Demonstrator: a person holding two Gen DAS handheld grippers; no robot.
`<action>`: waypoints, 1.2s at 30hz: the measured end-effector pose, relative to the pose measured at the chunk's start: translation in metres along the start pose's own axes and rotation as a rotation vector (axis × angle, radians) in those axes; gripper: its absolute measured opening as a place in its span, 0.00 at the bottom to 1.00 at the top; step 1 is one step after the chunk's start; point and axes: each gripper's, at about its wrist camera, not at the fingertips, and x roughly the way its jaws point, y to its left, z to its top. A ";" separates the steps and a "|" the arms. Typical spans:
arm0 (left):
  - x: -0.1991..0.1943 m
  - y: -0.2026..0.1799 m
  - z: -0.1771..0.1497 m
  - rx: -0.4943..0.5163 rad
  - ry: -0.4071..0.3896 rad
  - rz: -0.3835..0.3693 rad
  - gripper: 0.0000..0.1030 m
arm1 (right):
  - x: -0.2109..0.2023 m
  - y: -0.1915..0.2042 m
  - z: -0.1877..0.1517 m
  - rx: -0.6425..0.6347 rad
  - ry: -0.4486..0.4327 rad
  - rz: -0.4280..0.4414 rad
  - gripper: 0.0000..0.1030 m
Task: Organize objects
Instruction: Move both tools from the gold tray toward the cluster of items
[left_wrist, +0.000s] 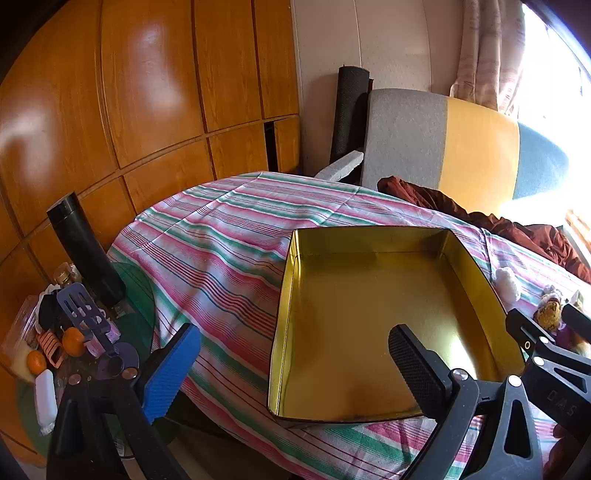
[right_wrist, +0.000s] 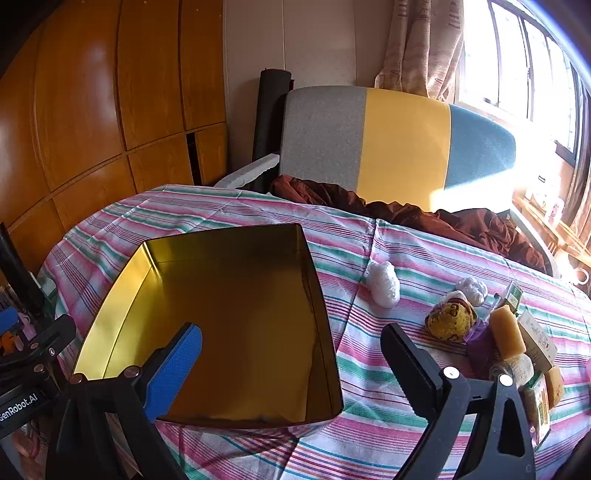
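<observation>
Left wrist view: the left tool (left_wrist: 295, 373) is seen spread wide with nothing between its jaws, one blue pad and one black pad poised over the near edge of a gold tin box (left_wrist: 373, 325). The box is set open and empty on the table (left_wrist: 221, 251), which is covered by a pink, green and white striped cloth. To the right of the box a white wad (left_wrist: 508, 282) and a yellow plush toy (left_wrist: 550, 312) are seen on the cloth, with part of the right tool (left_wrist: 550, 354) in front of them. Off the table's left edge a black bottle (left_wrist: 83, 247) stands upright beside two small oranges (left_wrist: 55, 350) and other clutter. Right wrist view: the right tool (right_wrist: 291, 369) is likewise held wide and holds nothing, its blue pad over the gold tin box (right_wrist: 221, 325) and its black pad over the striped cloth just right of the box. Further right, well apart from the box, a white wad (right_wrist: 384, 284), a yellow plush toy (right_wrist: 452, 319), an amber block (right_wrist: 509, 336) and small cartons (right_wrist: 537, 339) are grouped on the cloth. A grey, yellow and blue chair (right_wrist: 399, 144) stands behind the table.
</observation>
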 end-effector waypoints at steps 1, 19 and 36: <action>0.001 -0.001 0.000 0.004 0.003 -0.002 0.99 | 0.000 -0.002 -0.001 0.000 -0.002 -0.004 0.96; 0.010 -0.045 -0.003 0.141 0.046 -0.159 1.00 | 0.000 -0.053 -0.005 0.056 0.014 -0.102 0.96; 0.011 -0.083 -0.002 0.208 0.080 -0.326 1.00 | -0.002 -0.106 -0.009 0.064 0.047 -0.197 0.96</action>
